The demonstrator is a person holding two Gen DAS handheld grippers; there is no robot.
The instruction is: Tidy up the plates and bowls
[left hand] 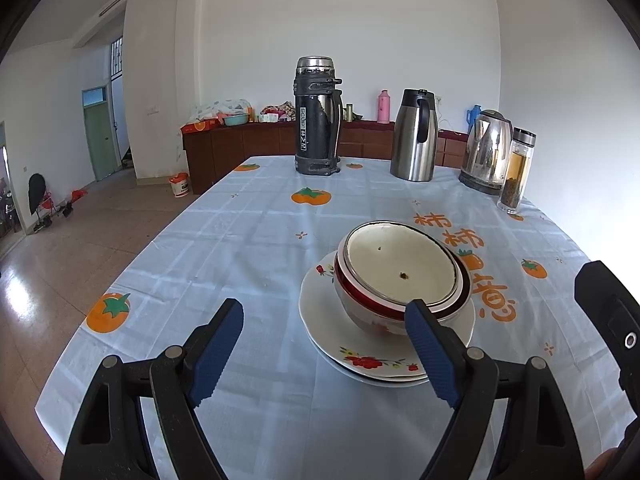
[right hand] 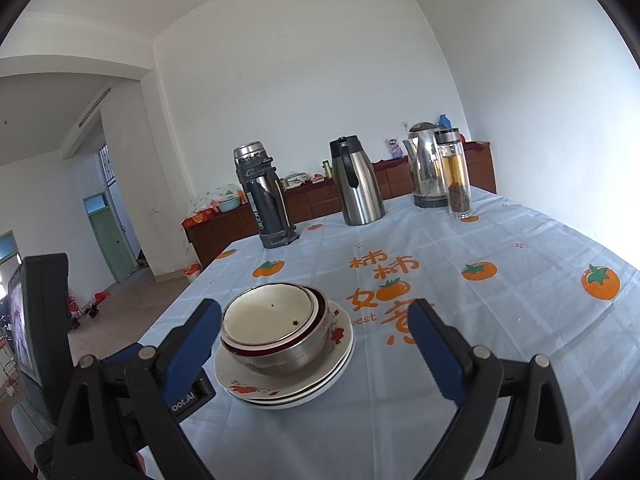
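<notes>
A nest of bowls (left hand: 400,276) (right hand: 272,320), cream inside with dark red rims, sits tilted on a stack of white flowered plates (left hand: 360,356) (right hand: 288,388) on the table. My left gripper (left hand: 326,320) stands open, just short of the stack; its right finger overlaps the bowls' near rim in the picture. My right gripper (right hand: 314,320) is also open, with the stack lying ahead between its fingers and nearer the left one. Neither gripper holds anything. The other gripper's body shows at the edge of each view.
The table wears a light blue cloth (left hand: 240,240) with orange fruit prints. At its far end stand a black flask (left hand: 318,116), a steel jug (left hand: 414,136), an electric kettle (left hand: 486,152) and a glass tea bottle (left hand: 518,170). A wooden cabinet (left hand: 240,144) lines the back wall.
</notes>
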